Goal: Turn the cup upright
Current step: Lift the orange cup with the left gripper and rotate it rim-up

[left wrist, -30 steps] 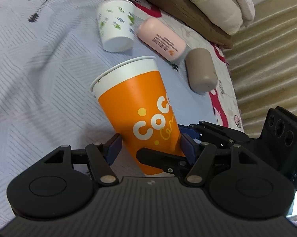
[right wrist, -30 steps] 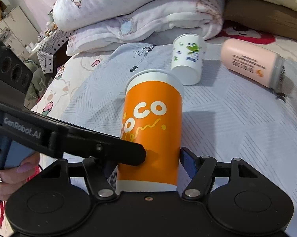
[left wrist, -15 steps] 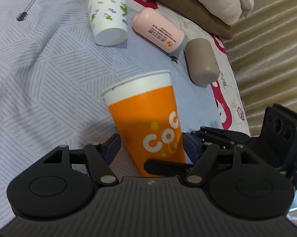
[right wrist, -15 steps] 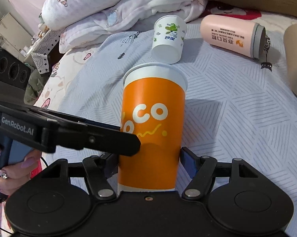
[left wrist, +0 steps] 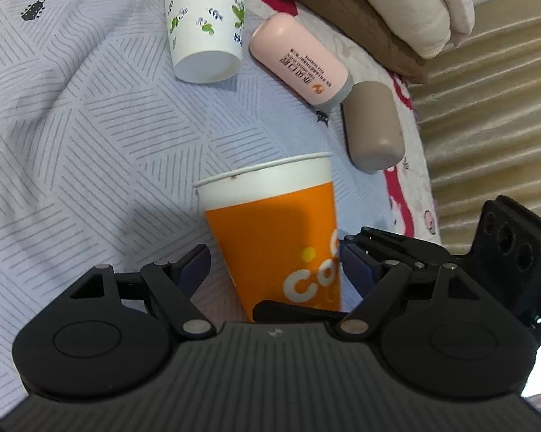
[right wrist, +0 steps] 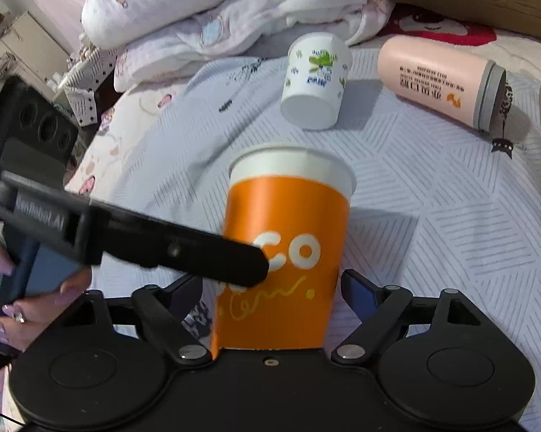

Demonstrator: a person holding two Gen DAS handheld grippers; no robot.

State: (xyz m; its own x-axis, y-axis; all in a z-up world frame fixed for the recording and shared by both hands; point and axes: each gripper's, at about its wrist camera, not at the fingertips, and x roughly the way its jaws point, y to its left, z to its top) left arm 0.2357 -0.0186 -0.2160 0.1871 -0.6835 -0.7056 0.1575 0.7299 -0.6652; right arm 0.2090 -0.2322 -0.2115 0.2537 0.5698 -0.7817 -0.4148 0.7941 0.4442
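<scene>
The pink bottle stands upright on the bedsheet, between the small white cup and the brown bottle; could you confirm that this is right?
Not quite: the pink bottle is not upright but lies on its side on the bedsheet, as the right wrist view shows. It does sit between the small white cup and the brown bottle.

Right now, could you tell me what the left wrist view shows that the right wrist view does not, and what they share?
Only the left wrist view shows the whole brown cylindrical bottle lying on its side and the beige ribbed curtain.

Only the right wrist view shows the person's hand with painted nails and the pile of white bedding.

Both show the orange paper cup with its white rim up, the small white leaf-print cup and the pink bottle.
</scene>
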